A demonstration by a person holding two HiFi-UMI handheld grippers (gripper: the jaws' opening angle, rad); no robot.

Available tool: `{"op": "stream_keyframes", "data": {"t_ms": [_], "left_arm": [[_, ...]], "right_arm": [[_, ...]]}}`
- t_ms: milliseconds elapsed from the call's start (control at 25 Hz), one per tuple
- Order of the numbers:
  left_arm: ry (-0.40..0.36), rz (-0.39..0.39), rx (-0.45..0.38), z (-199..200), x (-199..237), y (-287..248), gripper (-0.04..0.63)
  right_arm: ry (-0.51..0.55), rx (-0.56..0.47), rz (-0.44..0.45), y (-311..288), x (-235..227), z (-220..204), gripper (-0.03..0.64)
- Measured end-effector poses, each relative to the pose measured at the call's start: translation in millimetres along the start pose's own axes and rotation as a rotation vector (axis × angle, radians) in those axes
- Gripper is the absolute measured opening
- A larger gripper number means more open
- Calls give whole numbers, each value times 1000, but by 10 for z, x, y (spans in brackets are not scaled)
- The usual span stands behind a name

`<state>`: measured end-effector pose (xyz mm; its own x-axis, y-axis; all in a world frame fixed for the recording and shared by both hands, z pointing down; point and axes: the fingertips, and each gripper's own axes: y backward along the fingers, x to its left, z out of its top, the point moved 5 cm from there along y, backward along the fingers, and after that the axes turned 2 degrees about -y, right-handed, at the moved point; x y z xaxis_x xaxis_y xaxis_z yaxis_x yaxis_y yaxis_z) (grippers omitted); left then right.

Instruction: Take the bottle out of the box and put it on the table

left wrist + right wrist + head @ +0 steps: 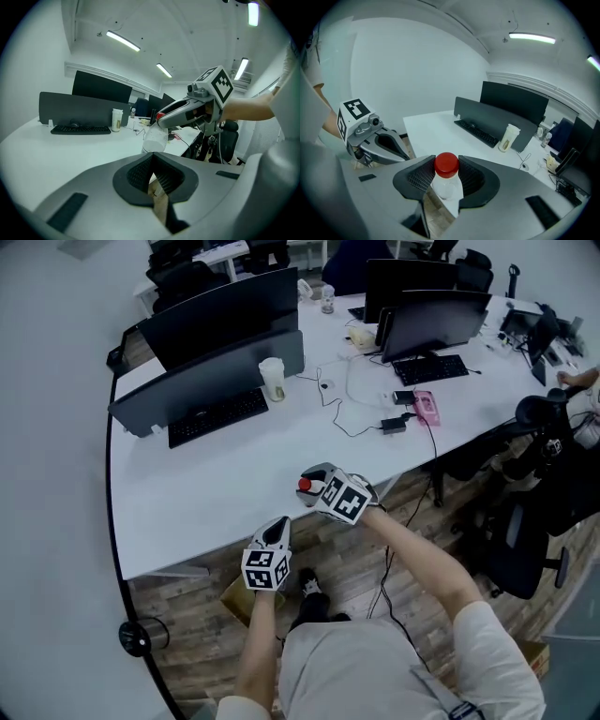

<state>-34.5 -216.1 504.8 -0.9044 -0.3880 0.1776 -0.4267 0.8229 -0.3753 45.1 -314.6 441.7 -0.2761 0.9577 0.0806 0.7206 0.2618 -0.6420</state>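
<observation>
1. We see the right gripper [446, 169] with its jaws closed on a small clear plastic bottle with a red screw cap [446, 177]. The ribbed pads press its neck from both sides.
2. In the head view the bottle [304, 486] is held in the air at the near edge of the long white table [187, 498], apart from the brown cardboard box [238, 602] on the wooden floor below.
3. The left gripper [152, 161] has its jaws brought together with nothing gripped between them. It hangs just beside the right gripper [310, 483], nearer the person.
</observation>
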Motion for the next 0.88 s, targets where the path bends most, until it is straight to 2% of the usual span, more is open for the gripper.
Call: {"op": "stream_keyframes", "data": {"t_ms": [360, 720, 880], "left_arm": [[59, -24, 38, -97, 489, -251, 14], [87, -49, 66, -249, 516, -362, 14], [79, -58, 71, -239, 475, -378, 14]], "right_arm": [[-103, 17, -62, -521, -507, 43, 181], [-138, 3, -88, -593, -634, 30, 183], [-201, -14, -113, -556, -699, -46, 200]]}}
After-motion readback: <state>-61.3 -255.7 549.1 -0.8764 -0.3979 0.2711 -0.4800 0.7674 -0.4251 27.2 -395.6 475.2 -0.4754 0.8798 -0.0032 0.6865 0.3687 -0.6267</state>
